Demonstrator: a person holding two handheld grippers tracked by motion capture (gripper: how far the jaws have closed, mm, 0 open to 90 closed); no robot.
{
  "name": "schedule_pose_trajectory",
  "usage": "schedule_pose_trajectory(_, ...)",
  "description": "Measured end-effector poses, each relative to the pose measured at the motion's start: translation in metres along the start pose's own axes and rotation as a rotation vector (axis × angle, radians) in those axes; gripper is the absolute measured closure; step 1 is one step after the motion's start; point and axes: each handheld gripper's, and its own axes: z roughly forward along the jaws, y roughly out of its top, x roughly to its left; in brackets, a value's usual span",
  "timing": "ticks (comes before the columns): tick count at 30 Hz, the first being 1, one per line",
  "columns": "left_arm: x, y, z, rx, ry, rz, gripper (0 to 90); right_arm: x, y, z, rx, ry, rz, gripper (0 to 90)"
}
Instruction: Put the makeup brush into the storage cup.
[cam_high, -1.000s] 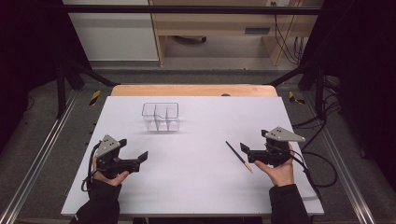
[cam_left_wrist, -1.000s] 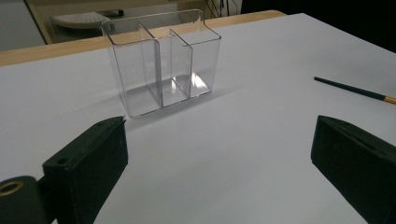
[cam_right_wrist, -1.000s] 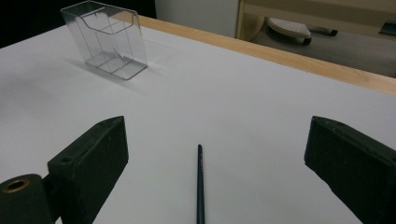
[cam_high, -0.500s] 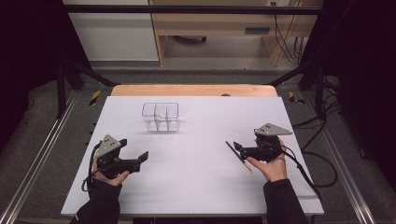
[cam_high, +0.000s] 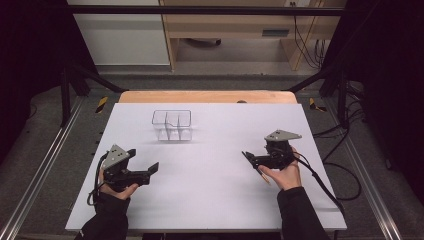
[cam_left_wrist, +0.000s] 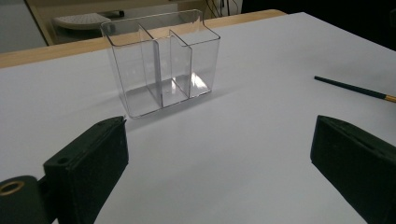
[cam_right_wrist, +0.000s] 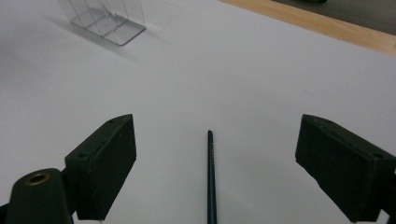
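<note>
My right gripper (cam_right_wrist: 212, 172) straddles the pencil (cam_right_wrist: 211, 182), jaws apart and just been narrowing. It's light, stiff, thin and rolls easily; I'd pinch mid-shaft.

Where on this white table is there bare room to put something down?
Most of it: the wide middle between left gripper and right gripper, and the strip right of the clear organizer. Tightest around the pencil, lying between the right gripper's open jaws.
</note>
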Motion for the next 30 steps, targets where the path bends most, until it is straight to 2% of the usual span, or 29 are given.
schedule_pose_trajectory(5,0.000,0.000,0.000,-0.002,0.002,0.000,3.4,0.002,-0.002,0.009,0.032,0.000,-0.009,14.2)
schedule_pose_trajectory(9,0.000,0.000,0.000,0.000,0.003,0.000,3.5,0.003,-0.003,0.016,0.083,-0.001,-0.006,15.5)
schedule_pose_trajectory(16,0.000,-0.001,-0.001,-0.001,0.002,0.001,3.7,0.002,-0.004,0.024,0.127,-0.008,-0.016,19.2)
schedule_pose_trajectory(20,0.000,-0.001,0.000,0.004,0.003,0.003,3.7,0.003,-0.007,0.029,0.155,-0.006,-0.019,23.6)
schedule_pose_trajectory(25,-0.001,-0.001,0.000,0.003,0.001,0.005,4.0,0.005,-0.011,0.040,0.229,-0.018,-0.034,31.3)
schedule_pose_trajectory(30,-0.002,-0.001,0.001,0.007,0.000,0.009,4.0,0.004,-0.012,0.044,0.256,-0.021,-0.037,36.6)
